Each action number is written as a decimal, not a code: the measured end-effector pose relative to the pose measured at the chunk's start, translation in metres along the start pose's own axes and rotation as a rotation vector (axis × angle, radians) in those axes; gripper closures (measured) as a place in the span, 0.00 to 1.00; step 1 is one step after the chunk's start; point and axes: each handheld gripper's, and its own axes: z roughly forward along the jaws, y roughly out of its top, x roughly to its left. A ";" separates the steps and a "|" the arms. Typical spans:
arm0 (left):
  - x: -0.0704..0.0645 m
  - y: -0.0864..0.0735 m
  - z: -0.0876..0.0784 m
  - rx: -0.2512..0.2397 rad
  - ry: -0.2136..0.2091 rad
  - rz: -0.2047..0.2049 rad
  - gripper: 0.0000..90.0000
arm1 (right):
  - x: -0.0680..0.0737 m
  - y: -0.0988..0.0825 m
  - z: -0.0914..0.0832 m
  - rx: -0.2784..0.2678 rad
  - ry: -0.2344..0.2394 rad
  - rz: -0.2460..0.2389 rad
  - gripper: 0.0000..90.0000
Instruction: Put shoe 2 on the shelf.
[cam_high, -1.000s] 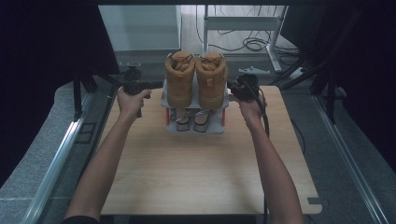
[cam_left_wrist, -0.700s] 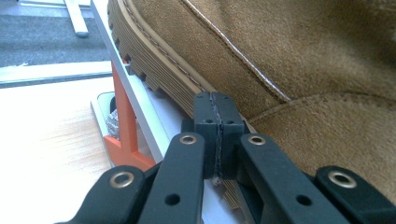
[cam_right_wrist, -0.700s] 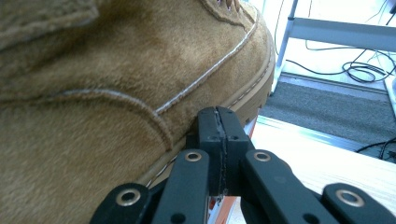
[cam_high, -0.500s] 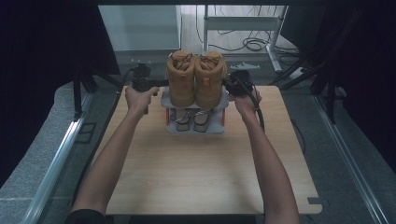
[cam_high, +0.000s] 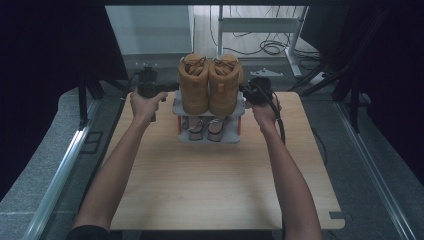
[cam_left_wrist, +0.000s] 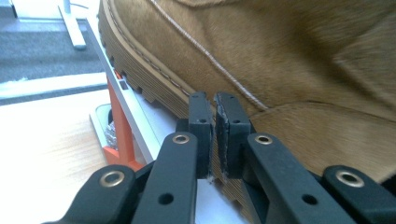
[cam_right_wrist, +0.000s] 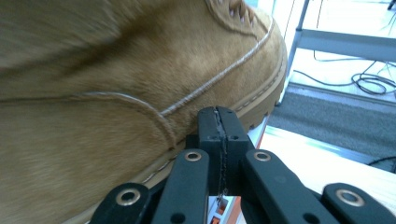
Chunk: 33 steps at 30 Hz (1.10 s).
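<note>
I'm working in a lab-type recording space: black curtains (cam_high: 50, 75) around a plywood table (cam_high: 220, 190), aluminium frame rails (cam_high: 60, 175), loose cables (cam_high: 270, 47) on the floor, white bench legs (cam_high: 260, 25) behind.

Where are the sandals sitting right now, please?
In the high view, the sandals sit on the rack's lower shelf, directly beneath the two tan boots.
</note>
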 end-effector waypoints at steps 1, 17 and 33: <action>-0.001 0.000 -0.002 -0.004 -0.003 0.000 0.95 | 0.001 0.000 -0.003 -0.005 0.005 0.001 0.99; -0.012 -0.033 -0.046 -0.055 0.016 0.086 0.58 | -0.001 -0.022 -0.053 -0.070 0.102 0.040 0.62; -0.013 -0.111 -0.082 -0.081 -0.035 0.119 0.48 | 0.028 -0.081 -0.094 -0.107 0.170 0.012 0.60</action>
